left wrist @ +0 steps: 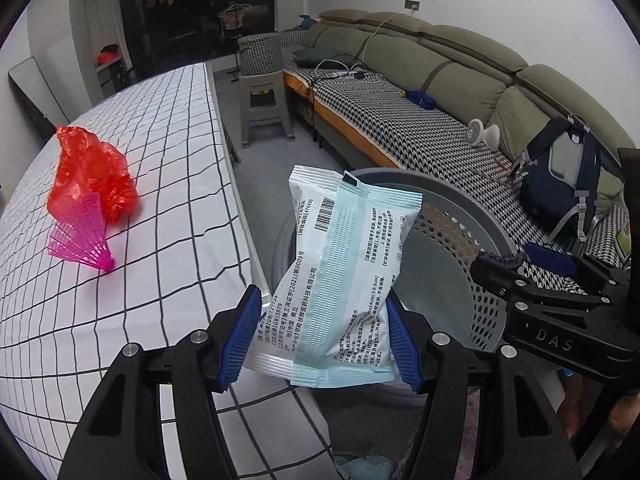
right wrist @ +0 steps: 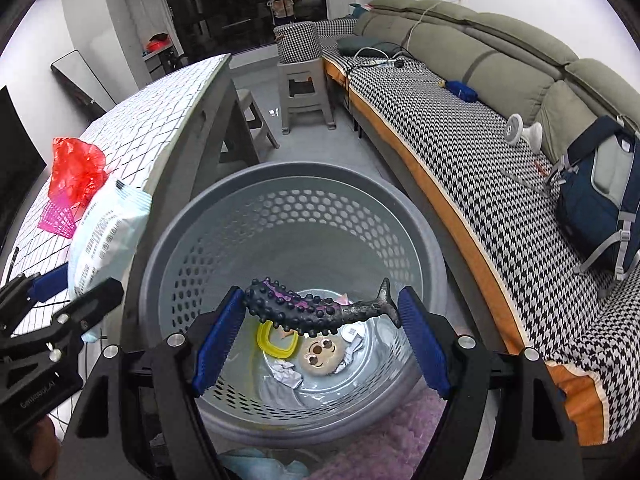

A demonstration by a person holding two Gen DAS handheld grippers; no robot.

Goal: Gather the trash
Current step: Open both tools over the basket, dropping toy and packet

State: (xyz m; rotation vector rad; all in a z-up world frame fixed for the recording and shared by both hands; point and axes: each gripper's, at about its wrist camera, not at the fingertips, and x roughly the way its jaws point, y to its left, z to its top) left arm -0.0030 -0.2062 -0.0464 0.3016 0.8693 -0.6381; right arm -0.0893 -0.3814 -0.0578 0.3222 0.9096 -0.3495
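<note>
My left gripper [left wrist: 320, 340] is shut on a pale blue and white sealed packet [left wrist: 344, 264], held at the table's edge above the grey perforated trash basket [left wrist: 452, 200]. The packet also shows in the right wrist view [right wrist: 108, 236]. My right gripper [right wrist: 320, 320] is shut on a dark knobbly fish-shaped rubber toy [right wrist: 312, 308], held over the basket [right wrist: 296, 200]. Inside the basket lie a yellow ring [right wrist: 276, 340], a round face-print item [right wrist: 322, 354] and crumpled foil. A red crumpled plastic bag [left wrist: 92, 172] and a pink shuttlecock [left wrist: 84, 240] lie on the table.
The table with a white grid cloth [left wrist: 160, 200] is on the left. A long sofa with a houndstooth cover [left wrist: 400, 120] runs along the right, with a dark backpack [left wrist: 560, 184] on it. A grey stool [left wrist: 264, 108] stands beyond. A purple rug [right wrist: 380, 440] lies under the basket.
</note>
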